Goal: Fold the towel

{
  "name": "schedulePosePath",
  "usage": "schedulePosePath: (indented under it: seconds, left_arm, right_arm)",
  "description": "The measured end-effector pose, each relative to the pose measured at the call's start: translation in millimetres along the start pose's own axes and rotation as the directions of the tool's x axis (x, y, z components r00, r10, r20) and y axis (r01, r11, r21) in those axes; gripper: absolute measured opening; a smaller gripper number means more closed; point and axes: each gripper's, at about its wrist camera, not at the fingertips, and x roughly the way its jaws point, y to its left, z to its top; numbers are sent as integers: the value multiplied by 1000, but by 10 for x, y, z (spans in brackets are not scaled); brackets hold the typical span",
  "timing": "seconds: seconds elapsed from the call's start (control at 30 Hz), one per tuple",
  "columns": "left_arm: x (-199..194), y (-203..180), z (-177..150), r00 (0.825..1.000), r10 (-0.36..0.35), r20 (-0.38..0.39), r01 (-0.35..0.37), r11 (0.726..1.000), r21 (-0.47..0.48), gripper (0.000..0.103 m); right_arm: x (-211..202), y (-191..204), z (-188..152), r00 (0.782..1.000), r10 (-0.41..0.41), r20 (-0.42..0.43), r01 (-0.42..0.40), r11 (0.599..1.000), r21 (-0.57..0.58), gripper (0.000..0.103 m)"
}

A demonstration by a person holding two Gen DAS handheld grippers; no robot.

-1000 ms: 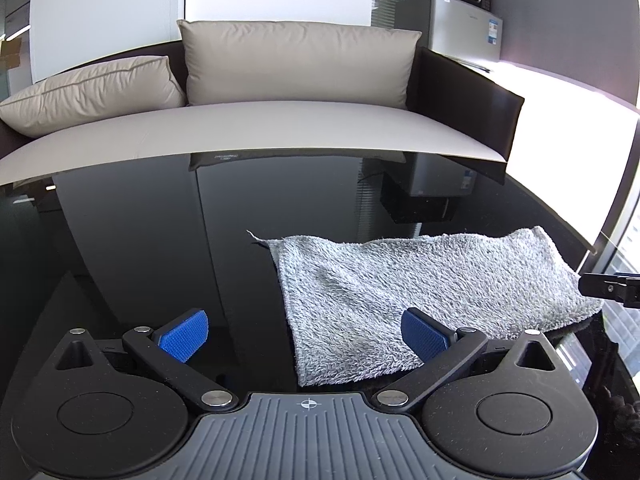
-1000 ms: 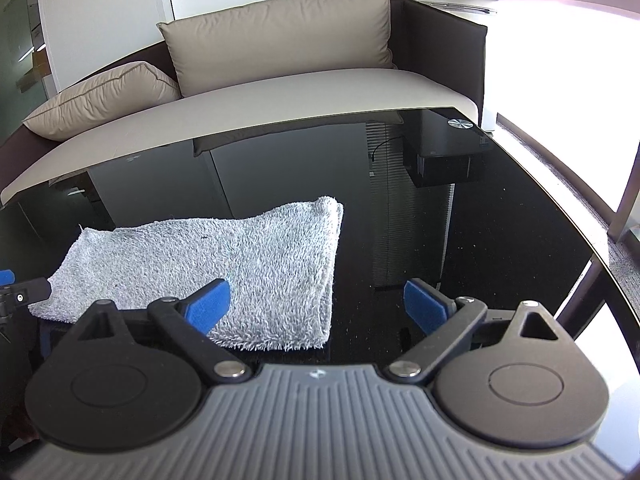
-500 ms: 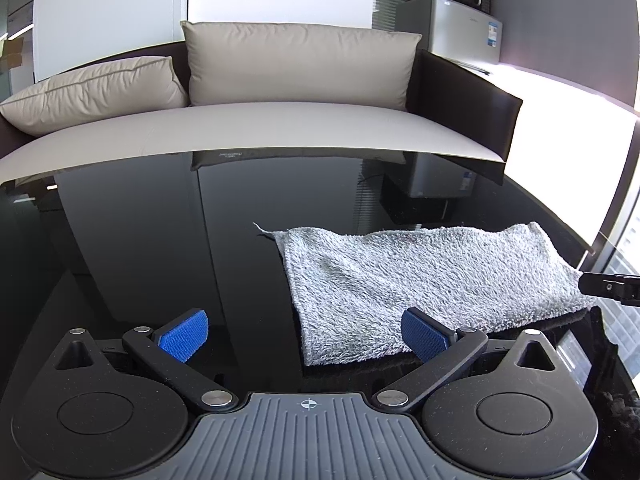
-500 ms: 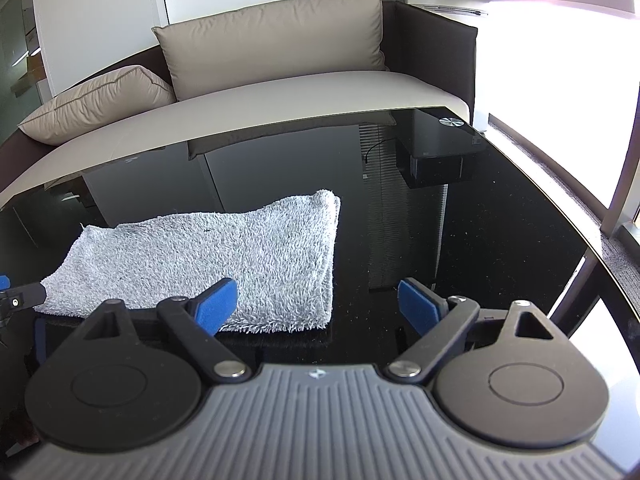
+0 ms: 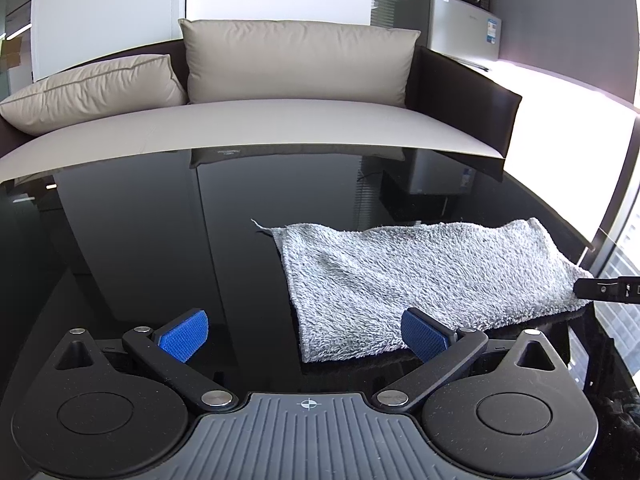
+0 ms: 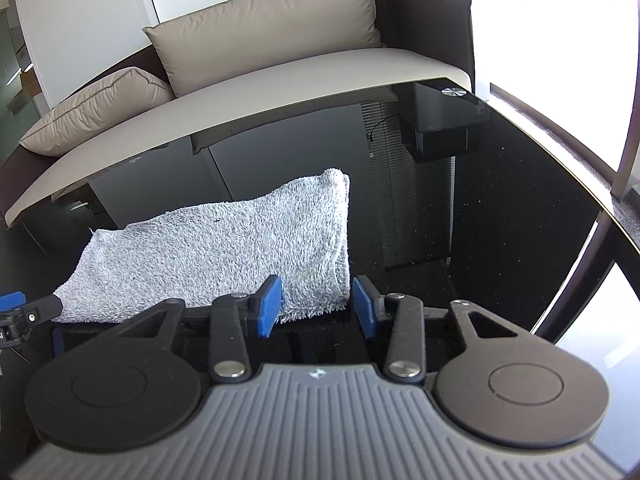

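**Both grippers lining up on the towel's near edge**

A beige sofa (image 5: 280,120) is sitting behind the far rim of the glossy black table (image 5: 140,248), its cushions mirrored in the glass; a microwave stacked on a small fridge (image 5: 464,28) is standing far right. None of this is in the way of the work.

The grey towel (image 5: 420,276) is lying flat on the right half of the table, stretched left to right. Its right end is looking thick and rounded in the right wrist view (image 6: 224,248), which suggests it is already doubled there, so the task is probably part done and another fold is being set up.

The left gripper (image 5: 304,334) is hanging low over the table at the towel's near left corner, with its jaws spread wide and nothing between them. Its right pad (image 5: 424,338) is sitting over the towel's edge, while the left one is over bare glass, presumably so the corner can be straddled.

The right gripper (image 6: 316,304) is sitting at the near right corner, jaws only part open and bracketing the fringe. It is gripping nothing yet; the narrower gap seems suited to pinching the thick end.
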Motion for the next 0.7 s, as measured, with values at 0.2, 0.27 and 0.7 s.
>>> schedulePosePath:
  seconds: [0.2,0.27,0.7]
  left_arm:
    - [2,-25,-3,1000,-1,-4,1,1000,8,102]
    - [8,-29,-5,1000,-1,-4,1,1000,10,102]
    - [40,-56,-8,1000,-1,-10,2,1000,23,102]
  right_arm:
    - [16,10,-2,1000,12,-6,-12,1000,28,16]
    - [13,4,3,1000,15,-3,-15,999,39,14]
    - [-157,-208,-20,998,-57,-4,57,993,107,9]
